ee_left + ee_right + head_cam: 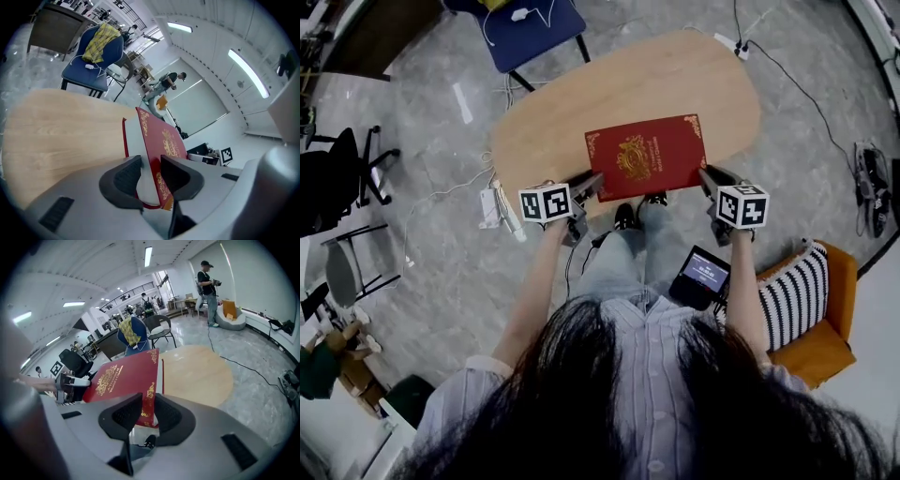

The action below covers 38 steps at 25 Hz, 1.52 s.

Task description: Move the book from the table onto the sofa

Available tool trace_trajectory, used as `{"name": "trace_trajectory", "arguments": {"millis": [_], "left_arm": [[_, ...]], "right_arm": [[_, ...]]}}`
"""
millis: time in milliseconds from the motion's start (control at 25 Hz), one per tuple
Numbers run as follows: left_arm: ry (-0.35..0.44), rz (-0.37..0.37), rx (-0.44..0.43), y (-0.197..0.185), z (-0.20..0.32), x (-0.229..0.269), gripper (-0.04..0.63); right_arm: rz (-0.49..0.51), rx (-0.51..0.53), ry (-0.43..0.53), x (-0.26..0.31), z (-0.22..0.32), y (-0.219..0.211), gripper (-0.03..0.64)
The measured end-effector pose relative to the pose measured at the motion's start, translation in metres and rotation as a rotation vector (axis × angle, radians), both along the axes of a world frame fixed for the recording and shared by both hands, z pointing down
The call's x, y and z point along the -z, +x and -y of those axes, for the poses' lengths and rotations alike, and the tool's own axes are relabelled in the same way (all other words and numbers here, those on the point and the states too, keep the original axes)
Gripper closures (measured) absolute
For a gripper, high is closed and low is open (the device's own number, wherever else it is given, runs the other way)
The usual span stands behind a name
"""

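Observation:
A red book (645, 157) with gold ornament hangs just above the near edge of the oval wooden table (581, 103), held between both grippers. My left gripper (592, 185) is shut on its near left corner; in the left gripper view the book (161, 140) stands edge-on between the jaws of the gripper (151, 173). My right gripper (710, 178) is shut on the near right corner. The right gripper view has the cover (122, 376) slanting away from its gripper (147, 411), over the table (201, 371).
An orange sofa seat (825, 319) with a striped cushion (792, 295) sits at my right. A dark tablet (705, 275) lies beside it. A blue chair (530, 28) stands beyond the table, a black office chair (337, 183) at left. A power strip (492, 208) and cables lie on the floor.

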<state>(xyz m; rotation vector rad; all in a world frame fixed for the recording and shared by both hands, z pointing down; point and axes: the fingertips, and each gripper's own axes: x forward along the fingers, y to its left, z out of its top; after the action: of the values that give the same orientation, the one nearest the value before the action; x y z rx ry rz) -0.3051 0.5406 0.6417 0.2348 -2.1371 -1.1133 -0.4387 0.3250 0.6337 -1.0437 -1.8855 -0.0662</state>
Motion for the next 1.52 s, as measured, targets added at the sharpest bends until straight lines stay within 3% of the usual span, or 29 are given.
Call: {"name": "trace_trajectory", "arguments": {"millis": [320, 720, 960, 1520], "left_arm": [[-0.034, 0.161, -0.156, -0.019, 0.019, 0.059, 0.456], [-0.036, 0.197, -0.302, -0.027, 0.055, 0.074, 0.46], [-0.085, 0.226, -0.356, -0.018, 0.077, 0.088, 0.463], [-0.075, 0.296, -0.517, -0.019, 0.181, 0.126, 0.468]], "right_arm": [[0.107, -0.141, -0.039, 0.063, 0.039, 0.006, 0.523], [0.117, -0.319, -0.023, 0.083, 0.092, 0.048, 0.523], [0.104, -0.397, -0.024, 0.091, 0.116, 0.077, 0.526], [0.14, -0.61, -0.054, 0.125, 0.225, 0.13, 0.526]]}}
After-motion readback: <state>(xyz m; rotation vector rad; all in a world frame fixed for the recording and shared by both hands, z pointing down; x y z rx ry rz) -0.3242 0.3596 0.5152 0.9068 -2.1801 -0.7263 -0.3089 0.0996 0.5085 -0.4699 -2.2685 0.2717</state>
